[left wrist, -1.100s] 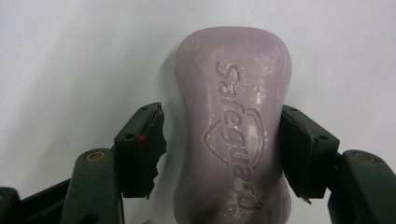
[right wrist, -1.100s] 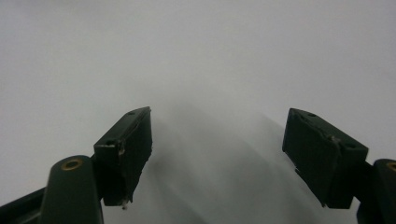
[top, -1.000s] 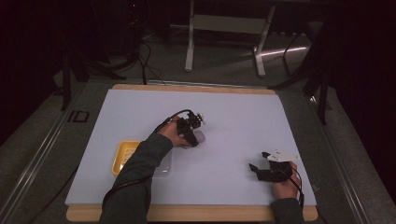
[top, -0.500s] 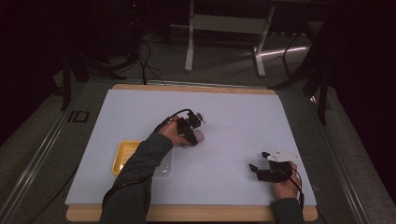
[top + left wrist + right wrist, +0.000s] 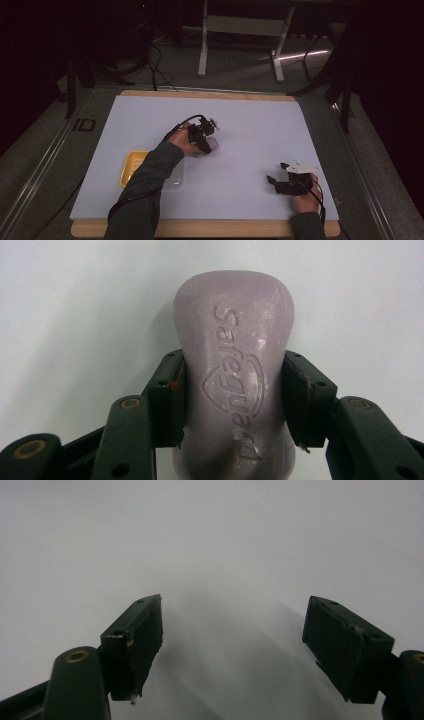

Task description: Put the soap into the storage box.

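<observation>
Lilac soap bar [image 5: 232,385], stamped with a brand name, sits mid-table clamped at its narrow waist by my left gripper [image 5: 232,400]. I judge it hard, light and slick, so the waist grip suits. Farther right, my right gripper [image 5: 280,179] rests on the mat, jaws spread and holding nothing.

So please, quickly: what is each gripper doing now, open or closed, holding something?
Left gripper: closed on the pale purple soap bar.
Right gripper: open, holding nothing, over the white table surface.
</observation>
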The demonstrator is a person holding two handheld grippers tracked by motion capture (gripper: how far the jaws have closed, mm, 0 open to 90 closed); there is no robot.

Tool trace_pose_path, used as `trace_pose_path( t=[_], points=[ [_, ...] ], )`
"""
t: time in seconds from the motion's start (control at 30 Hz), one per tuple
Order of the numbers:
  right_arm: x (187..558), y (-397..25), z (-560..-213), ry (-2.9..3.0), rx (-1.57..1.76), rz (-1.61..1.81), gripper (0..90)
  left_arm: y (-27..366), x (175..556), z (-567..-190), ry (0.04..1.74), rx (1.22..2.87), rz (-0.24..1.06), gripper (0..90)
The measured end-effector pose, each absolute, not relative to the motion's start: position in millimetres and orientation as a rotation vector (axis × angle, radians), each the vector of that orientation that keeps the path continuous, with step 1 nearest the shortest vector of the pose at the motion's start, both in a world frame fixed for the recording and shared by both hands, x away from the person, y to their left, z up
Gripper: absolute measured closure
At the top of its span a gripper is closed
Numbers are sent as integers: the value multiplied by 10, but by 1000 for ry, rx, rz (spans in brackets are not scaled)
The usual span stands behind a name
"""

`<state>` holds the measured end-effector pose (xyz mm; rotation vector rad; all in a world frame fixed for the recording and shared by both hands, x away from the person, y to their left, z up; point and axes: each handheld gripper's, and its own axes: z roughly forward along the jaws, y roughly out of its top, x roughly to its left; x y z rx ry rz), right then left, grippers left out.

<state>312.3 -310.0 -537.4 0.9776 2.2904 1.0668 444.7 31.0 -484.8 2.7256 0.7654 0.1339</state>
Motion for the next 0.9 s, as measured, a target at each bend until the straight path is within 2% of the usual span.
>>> trace_pose_path(
  t=[0.37,0.9],
  points=[
    [3121,-3098,-5374,2290,976,1066,239,339,4366,-4678,770,2685,124,496],
    [3118,-3098,-5373,2287,976,1067,239,449,4250,-4522,812,2666,194,496]
  ],
)
